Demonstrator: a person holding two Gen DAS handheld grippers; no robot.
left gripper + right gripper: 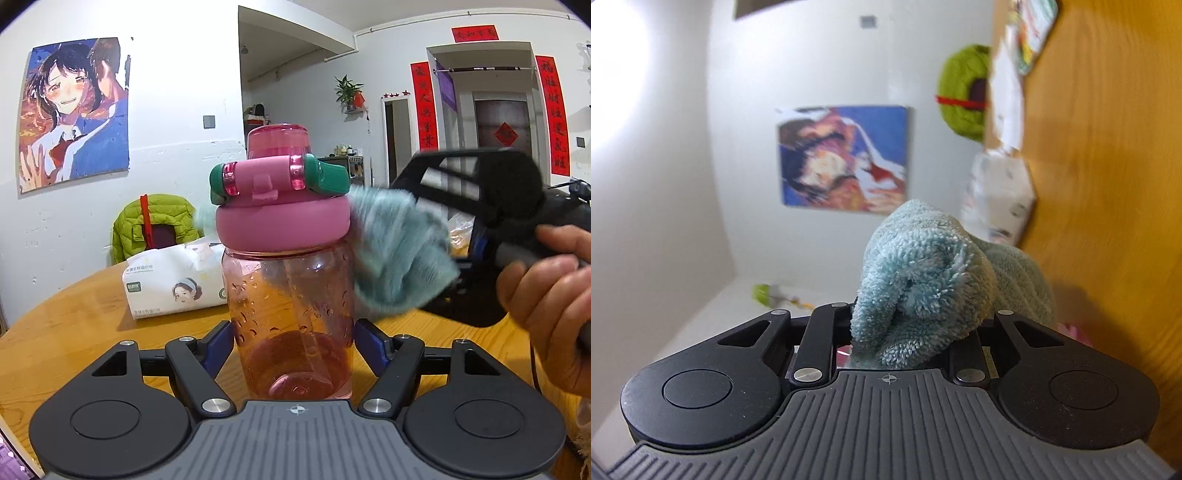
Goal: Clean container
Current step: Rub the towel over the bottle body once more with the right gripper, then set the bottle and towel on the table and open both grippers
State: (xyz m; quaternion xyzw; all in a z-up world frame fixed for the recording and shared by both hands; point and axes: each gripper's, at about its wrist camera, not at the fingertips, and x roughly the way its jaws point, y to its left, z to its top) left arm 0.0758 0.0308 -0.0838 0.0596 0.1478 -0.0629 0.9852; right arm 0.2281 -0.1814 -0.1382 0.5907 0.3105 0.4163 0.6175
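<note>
Both views are evenly and fairly brightly lit by soft indoor light, with only faint shadows. In the left wrist view the pink bottle [291, 280] is sharp, while the blue cloth [399, 251] at its right is smeared by motion blur. Fisheye bending curves the walls and table [74, 325], and dark vignetting cuts the far corners. The right wrist view has a blown-out white glare at far left; its poster [844, 158] and table [1108, 184] are blurred, the cloth [923, 284] crisp.

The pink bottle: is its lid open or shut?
Shut. The flip cap sits down on the pink bottle, standing upright between the left gripper jaws.
</note>
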